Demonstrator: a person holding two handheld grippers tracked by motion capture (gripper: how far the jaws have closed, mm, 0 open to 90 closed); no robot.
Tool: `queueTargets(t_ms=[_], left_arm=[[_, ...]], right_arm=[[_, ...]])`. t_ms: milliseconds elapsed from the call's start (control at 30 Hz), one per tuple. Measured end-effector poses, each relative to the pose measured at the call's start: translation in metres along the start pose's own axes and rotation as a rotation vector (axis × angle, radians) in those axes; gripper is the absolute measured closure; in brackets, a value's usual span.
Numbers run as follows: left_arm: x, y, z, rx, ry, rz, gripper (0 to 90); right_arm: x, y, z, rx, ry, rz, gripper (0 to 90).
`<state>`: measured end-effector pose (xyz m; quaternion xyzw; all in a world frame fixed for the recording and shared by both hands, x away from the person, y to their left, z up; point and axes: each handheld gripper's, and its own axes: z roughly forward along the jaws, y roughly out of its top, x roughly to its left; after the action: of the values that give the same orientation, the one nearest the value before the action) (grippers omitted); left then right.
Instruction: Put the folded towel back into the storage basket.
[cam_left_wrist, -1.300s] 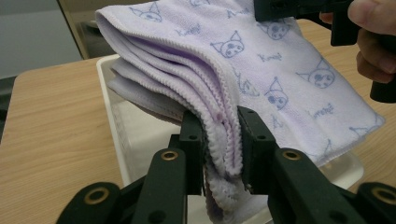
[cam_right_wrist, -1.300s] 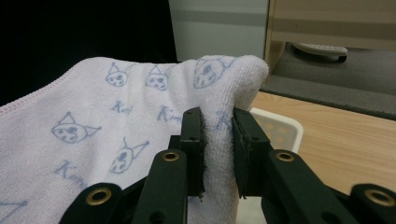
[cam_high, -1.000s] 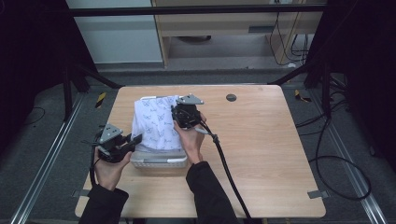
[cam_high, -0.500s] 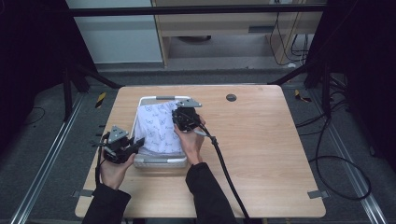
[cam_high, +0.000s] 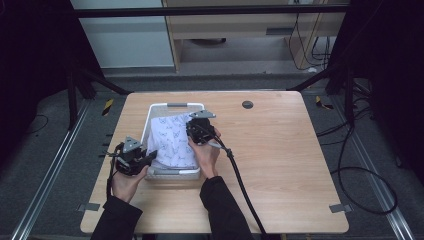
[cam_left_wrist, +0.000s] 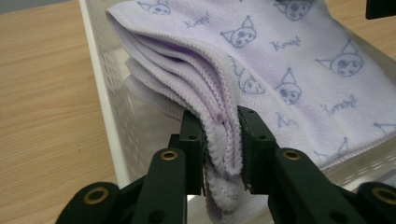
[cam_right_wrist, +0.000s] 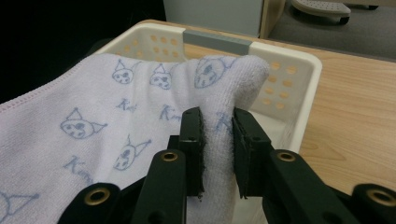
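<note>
A folded lilac towel (cam_high: 172, 141) printed with blue cat faces lies in a white perforated basket (cam_high: 176, 106) on the wooden table. My left gripper (cam_high: 145, 159) is shut on the towel's (cam_left_wrist: 299, 60) near left corner, its stacked hems pinched between the jaws (cam_left_wrist: 219, 144). My right gripper (cam_high: 196, 131) is shut on the towel's (cam_right_wrist: 93, 121) right edge, a bunched fold squeezed between its jaws (cam_right_wrist: 218, 140). The basket's far rim (cam_right_wrist: 217, 42) with its grey handle rises just behind that fold. The towel hangs over the basket's near part.
A round dark grommet (cam_high: 247, 104) sits in the table (cam_high: 290, 165) near its far edge. A black cable (cam_high: 240, 180) trails from the right gripper along the forearm. Bare wood spreads to the right of the basket.
Both grippers have carried the towel toward the near side and lower into the basket, uncovering the basket's far rim. The left hand has dropped back toward the table's front left.
</note>
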<state>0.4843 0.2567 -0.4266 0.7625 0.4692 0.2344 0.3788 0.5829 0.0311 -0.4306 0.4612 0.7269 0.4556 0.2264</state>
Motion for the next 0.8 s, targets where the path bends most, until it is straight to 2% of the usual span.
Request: queueTargets(t_ms=[233, 267, 400, 533, 633, 800], left_arm=[[0.000, -0.003, 0.006, 0.038, 0.002, -0.001, 71.8], [0.000, -0.003, 0.007, 0.038, 0.002, -0.003, 71.4], [-0.001, -0.003, 0.008, 0.057, 0.022, 0.008, 69.8], [-0.001, -0.003, 0.009, 0.064, 0.032, 0.006, 66.9], [-0.001, -0.002, 0.006, 0.042, 0.033, -0.002, 63.4], [0.000, 0.000, 0.000, 0.010, 0.043, -0.018, 56.6]], right_arm=[[0.001, -0.005, 0.007, 0.040, -0.006, -0.014, 73.7], [0.000, -0.006, 0.008, 0.048, -0.008, -0.028, 72.4], [0.000, -0.008, 0.010, 0.082, -0.027, -0.046, 69.8], [0.000, -0.007, 0.008, 0.072, -0.036, -0.059, 66.2], [-0.001, -0.004, 0.003, 0.051, -0.038, -0.068, 64.4], [-0.002, -0.001, -0.005, 0.037, -0.011, -0.054, 58.5]])
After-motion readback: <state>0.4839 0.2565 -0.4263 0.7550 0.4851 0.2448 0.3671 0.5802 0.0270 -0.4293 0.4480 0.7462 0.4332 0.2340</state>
